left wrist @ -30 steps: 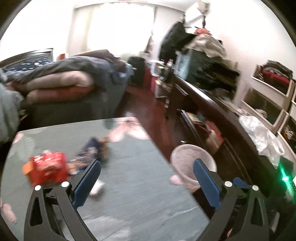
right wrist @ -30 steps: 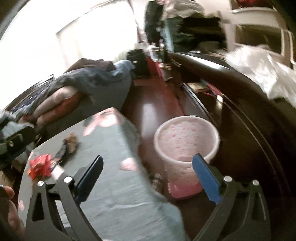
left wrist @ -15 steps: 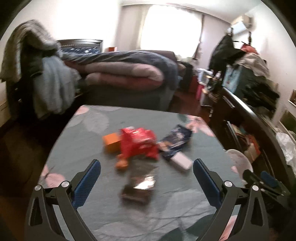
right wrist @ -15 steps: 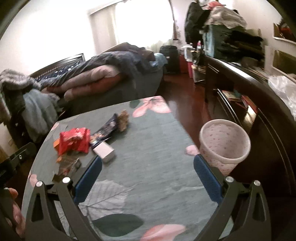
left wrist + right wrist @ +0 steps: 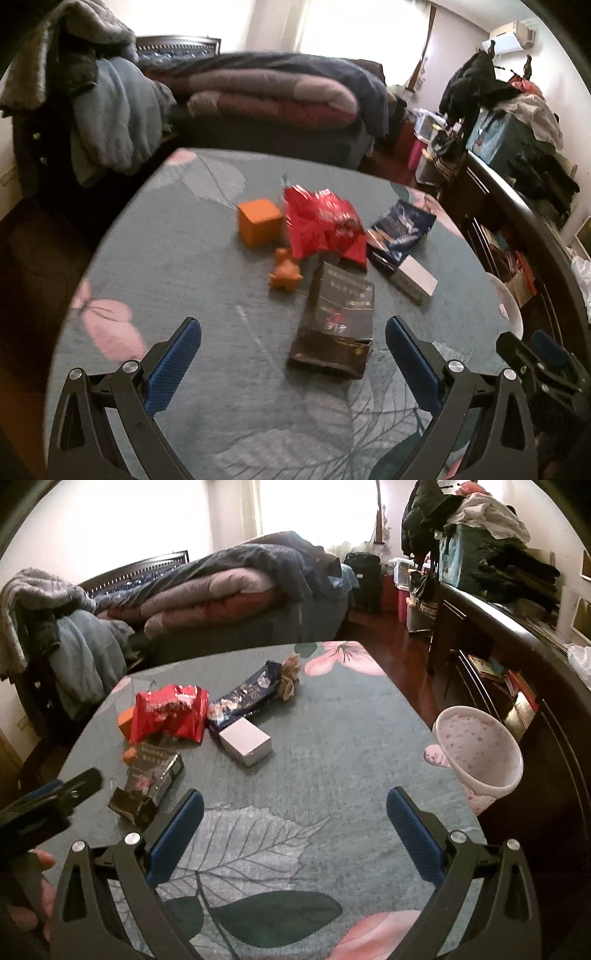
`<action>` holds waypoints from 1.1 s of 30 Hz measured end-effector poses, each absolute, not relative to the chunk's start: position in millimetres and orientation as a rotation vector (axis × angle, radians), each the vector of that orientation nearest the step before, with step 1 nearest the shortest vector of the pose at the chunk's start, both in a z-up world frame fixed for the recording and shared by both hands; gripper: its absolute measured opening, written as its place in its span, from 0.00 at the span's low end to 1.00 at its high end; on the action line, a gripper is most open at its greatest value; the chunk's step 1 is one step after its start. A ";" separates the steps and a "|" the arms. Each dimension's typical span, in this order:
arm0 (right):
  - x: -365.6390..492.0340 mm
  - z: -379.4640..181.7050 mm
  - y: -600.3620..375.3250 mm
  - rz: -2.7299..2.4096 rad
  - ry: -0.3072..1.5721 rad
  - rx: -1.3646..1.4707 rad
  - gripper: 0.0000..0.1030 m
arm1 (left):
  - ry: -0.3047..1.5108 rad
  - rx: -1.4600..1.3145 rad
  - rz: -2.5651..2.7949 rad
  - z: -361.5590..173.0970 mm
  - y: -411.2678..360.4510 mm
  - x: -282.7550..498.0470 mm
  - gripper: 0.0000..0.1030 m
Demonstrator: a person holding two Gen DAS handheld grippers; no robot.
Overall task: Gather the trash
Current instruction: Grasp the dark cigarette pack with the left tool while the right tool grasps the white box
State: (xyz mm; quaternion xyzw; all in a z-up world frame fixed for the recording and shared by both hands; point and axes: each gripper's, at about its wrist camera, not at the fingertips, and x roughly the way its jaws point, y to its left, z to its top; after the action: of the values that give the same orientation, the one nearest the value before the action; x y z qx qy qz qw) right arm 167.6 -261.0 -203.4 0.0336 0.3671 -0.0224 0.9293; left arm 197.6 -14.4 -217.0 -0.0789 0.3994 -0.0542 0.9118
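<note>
My left gripper [image 5: 293,354] hangs over the near part of the table [image 5: 207,302], its 2 blue-padded fingers spread wide with nothing between them. My right gripper [image 5: 295,825] is the same: spread wide, holding nothing, above the leaf print on the tablecloth. Trash sits in a loose cluster toward the table's middle. Nearest to my left gripper lies a dark box [image 5: 338,317], flattened and crumpled, glossy black-brown with reddish print, its near end torn open. Just past it is a small orange crumpled scrap [image 5: 285,274]. Behind that sits an orange cube-shaped box [image 5: 259,221], upright and intact, beside a red foil wrapper [image 5: 323,226] that is crinkled, puffed and shiny with pale lettering I cannot read. To the right of the red wrapper lies a dark blue foil packet [image 5: 402,228], long, wrinkled, with silvery glints. A white rectangular box [image 5: 245,744] lies at the blue packet's near end, clean and undented. At the far end of the blue packet, the right wrist view shows a tan crumpled wad [image 5: 290,679]. Off the table's right edge stands a pale pink speckled bin [image 5: 480,755] on the floor, its mouth open, well apart from the cluster. A bed [image 5: 229,590] with heaped quilts lies beyond the table.
</note>
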 end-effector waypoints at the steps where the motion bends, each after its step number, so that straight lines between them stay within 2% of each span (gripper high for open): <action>1: 169.1 -205.0 -261.7 -0.048 0.754 0.069 0.96 | 0.833 -0.160 -0.127 -220.4 -19.2 201.9 0.96; 9: 183.9 -216.0 -278.2 -0.075 0.781 0.101 0.97 | 0.886 -0.067 -0.149 -248.8 -58.6 218.7 0.96; 13: 194.5 -219.9 -282.2 -0.082 0.783 0.106 0.97 | 0.892 -0.026 -0.114 -255.8 -62.7 222.6 0.88; 17: 211.2 -220.7 -275.3 -0.068 0.778 0.096 0.96 | 0.873 -0.026 -0.107 -253.1 -59.5 223.8 0.57; 18: 216.6 -221.2 -272.5 -0.060 0.782 0.092 0.96 | 0.871 -0.031 -0.112 -252.9 -58.4 224.6 0.55; 33: 291.3 -259.4 -218.4 0.079 0.925 0.002 0.94 | 0.780 -0.166 -0.034 -224.0 3.0 209.1 0.54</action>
State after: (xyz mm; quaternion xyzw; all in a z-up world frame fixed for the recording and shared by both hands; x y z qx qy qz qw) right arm 291.3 -218.4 -259.4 0.0008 0.4462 0.0382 0.8941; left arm 209.1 3.0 -224.0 -0.0810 0.3798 -0.0166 0.9214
